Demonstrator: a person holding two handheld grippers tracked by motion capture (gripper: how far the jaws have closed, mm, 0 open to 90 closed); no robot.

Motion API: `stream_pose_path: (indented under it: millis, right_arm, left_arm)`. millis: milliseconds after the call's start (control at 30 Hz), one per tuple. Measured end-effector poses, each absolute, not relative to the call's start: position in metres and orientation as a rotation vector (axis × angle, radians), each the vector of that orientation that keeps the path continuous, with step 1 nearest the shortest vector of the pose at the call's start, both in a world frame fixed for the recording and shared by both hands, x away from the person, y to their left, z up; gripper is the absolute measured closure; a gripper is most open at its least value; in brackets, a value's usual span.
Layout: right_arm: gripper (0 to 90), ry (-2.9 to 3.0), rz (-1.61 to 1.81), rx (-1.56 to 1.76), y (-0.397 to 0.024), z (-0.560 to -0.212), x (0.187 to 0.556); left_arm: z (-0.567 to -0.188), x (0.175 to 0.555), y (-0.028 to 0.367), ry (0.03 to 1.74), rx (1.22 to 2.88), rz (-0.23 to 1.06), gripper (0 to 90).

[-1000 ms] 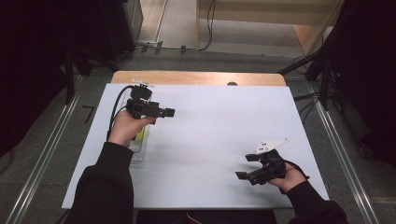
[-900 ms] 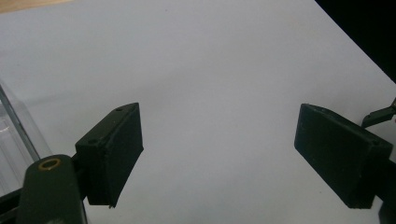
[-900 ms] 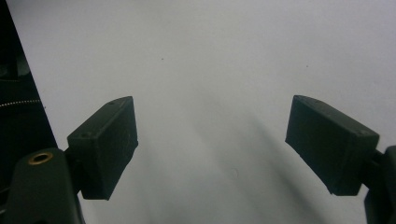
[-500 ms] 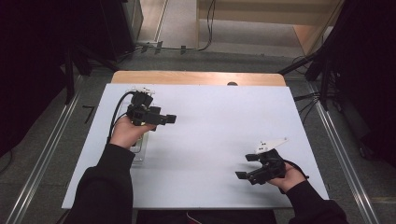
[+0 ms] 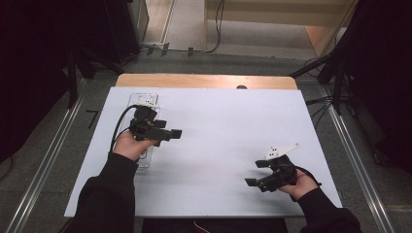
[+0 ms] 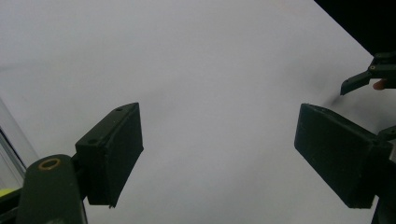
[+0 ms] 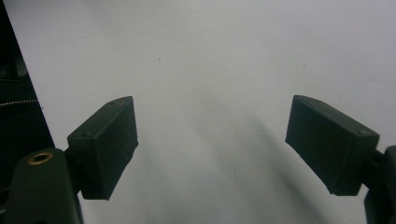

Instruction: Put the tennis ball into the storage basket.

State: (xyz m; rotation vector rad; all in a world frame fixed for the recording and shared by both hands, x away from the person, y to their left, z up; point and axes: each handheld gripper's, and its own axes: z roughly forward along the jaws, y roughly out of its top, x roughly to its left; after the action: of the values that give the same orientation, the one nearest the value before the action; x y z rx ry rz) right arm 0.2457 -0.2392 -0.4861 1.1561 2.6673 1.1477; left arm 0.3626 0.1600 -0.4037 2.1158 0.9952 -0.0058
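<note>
My left gripper (image 5: 174, 132) hovers over the left part of the white table top (image 5: 218, 121), its jaws pointing right. In the left gripper view the left gripper (image 6: 219, 154) stands open, with bare white surface between its jaws. My right gripper (image 5: 255, 173) rests low near the front right of the table, jaws pointing left and spread. The right gripper view shows the right gripper (image 7: 212, 149) open and nothing between the pads. Far off in the left gripper view, a tip of the right gripper (image 6: 369, 77) pokes in at the upper right.
A long clear plastic tray (image 5: 145, 100) lies along the table's left side, partly under my left hand. Its edge and a bit of yellow-green (image 6: 5, 192) show in the left gripper view. A wooden strip (image 5: 204, 81) borders the far edge. Metal rails (image 5: 43, 170) run along both sides.
My left hand has drawn back toward the near edge of the table and sunk slightly, jaws unchanged. The right hand has stayed put.
</note>
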Motion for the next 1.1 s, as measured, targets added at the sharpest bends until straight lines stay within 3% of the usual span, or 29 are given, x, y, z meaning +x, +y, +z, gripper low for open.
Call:
stream_pose_path:
  millis: [1100]
  right_arm:
    - [14.8, 2.666, 1.146, 1.155, -0.24, -0.486, 0.246]
  left_arm:
    - [-0.423, 0.312, 0.164, 0.88, 2.132, -0.023, 16.0]
